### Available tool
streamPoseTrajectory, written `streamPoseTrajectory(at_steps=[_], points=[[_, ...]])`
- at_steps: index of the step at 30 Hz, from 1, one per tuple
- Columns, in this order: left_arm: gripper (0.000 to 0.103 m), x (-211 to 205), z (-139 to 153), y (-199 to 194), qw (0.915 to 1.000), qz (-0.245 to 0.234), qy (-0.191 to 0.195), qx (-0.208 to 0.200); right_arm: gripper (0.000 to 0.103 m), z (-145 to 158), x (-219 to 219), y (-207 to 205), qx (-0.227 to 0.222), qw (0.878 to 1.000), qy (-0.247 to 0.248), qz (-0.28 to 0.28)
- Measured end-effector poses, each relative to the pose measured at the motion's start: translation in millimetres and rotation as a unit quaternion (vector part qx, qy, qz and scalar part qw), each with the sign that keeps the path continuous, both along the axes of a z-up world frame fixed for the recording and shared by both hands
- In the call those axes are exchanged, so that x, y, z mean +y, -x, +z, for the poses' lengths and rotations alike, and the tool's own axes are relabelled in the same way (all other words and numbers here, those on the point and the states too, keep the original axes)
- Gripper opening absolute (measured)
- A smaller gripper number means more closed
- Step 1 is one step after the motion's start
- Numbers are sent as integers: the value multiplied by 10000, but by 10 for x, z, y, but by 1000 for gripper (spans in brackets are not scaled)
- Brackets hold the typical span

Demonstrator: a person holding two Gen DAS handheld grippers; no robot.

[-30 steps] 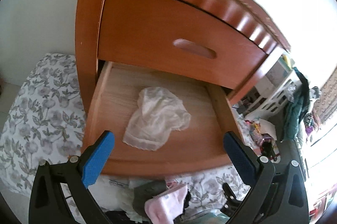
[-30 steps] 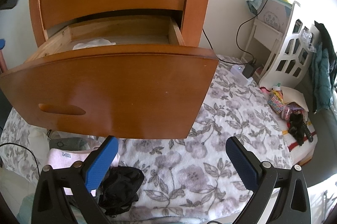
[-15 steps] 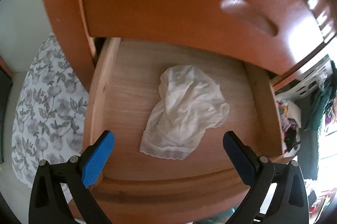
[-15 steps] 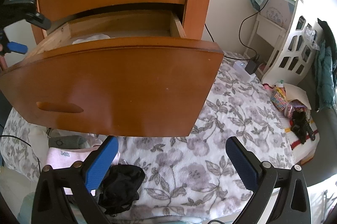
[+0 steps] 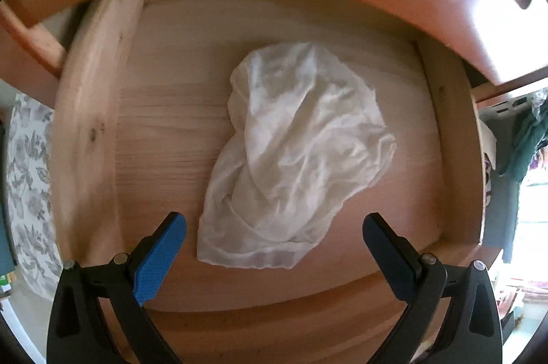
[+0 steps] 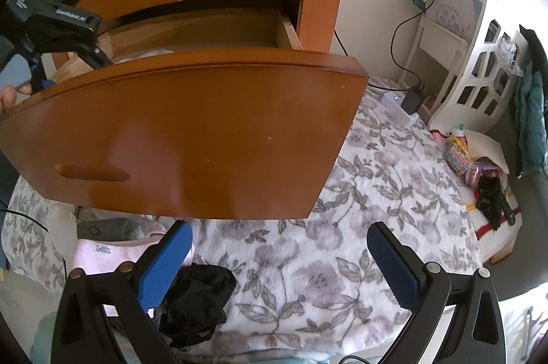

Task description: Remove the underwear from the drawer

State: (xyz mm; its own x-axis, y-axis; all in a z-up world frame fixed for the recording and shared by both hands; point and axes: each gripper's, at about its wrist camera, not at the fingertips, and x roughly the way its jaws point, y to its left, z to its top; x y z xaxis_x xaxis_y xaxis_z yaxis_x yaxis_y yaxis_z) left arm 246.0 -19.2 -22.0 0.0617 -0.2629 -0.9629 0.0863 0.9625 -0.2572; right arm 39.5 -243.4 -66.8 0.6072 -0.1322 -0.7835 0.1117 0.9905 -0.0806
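Left gripper spread wide above white underwear at drawer centre, twelve o'clock ahead. Thin cloth, possibly slippery; a shallow pinch may miss.

Open drawer above floral blanket

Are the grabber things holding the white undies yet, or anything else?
No, nothing is held. The left hand-held gripper is open above the white underwear in the drawer. The right hand-held gripper is open over the floral blanket.
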Motion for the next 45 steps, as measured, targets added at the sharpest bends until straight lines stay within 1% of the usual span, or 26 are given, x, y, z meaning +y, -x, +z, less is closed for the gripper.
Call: streamPoseTrajectory(at_steps=[2,6,10,12,14,16,18,19,21,23,24,26,27,29,31,32,35,39,43,45], points=[[102,-11,-11,-26,10000,-38,28,65,103,-6,0,-5,18,10000,-4,-3],[102,-161,-70,-81,9987,-380,-278,195,103,-10,1,-9,21,10000,3,1],[102,-259,-134,-143,9974,-506,-438,283,103,-19,1,-9,30,10000,6,0],[100,-328,-132,-231,9963,-576,-569,291,103,-19,2,-7,39,10000,4,-1],[87,-380,-156,-257,9950,-669,-662,320,103,-21,4,-8,50,10000,5,3],[82,-444,-191,-296,9942,-726,-696,370,103,-21,5,-9,53,10000,6,6],[81,-501,-197,-302,9931,-812,-774,333,103,-26,7,-13,63,10000,5,10],[79,-596,-208,-334,9925,-844,-818,325,103,-28,5,-18,69,10000,4,12],[73,-702,-223,-311,9917,-875,-904,267,103,-29,3,-19,70,10000,3,11],[62,-745,-202,-329,9915,-881,-934,198,103,-30,3,-20,66,10000,-2,8],[58,-743,-179,-323,9914,-874,-955,173,103,-30,4,-21,69,10000,-1,8],[46,-713,-162,-321,9911,-872,-1003,105,103,-30,0,-29,70,10000,-10,3],[42,-714,-155,-319,9913,-873,-986,66,103,-31,3,-27,67,10000,-9,3],[26,-697,-149,-328,9919,-867,-923,33,103,-29,-2,-30,67,10000,-6,4],[17,-690,-130,-308,9933,-836,-800,25,103,-29,-2,-29,69,10000,-9,3],[16,-698,-120,-308,9937,-828,-759,-1,103,-30,-2,-29,67,10000,-10,0],[12,-697,-81,-294,9950,-805,-582,-102,103,-30,0,-30,71,10000,-10,1],[11,-682,-27,-261,9957,-772,-448,-243,103,-27,-2,-28,65,10000,3,8],[11,-623,108,-166,9967,-617,-39,-529,103,-17,-13,-29,56,10000,34,5],[11,-612,189,-101,9957,-544,196,-728,103,-9,-14,-25,46,10000,43,4]])
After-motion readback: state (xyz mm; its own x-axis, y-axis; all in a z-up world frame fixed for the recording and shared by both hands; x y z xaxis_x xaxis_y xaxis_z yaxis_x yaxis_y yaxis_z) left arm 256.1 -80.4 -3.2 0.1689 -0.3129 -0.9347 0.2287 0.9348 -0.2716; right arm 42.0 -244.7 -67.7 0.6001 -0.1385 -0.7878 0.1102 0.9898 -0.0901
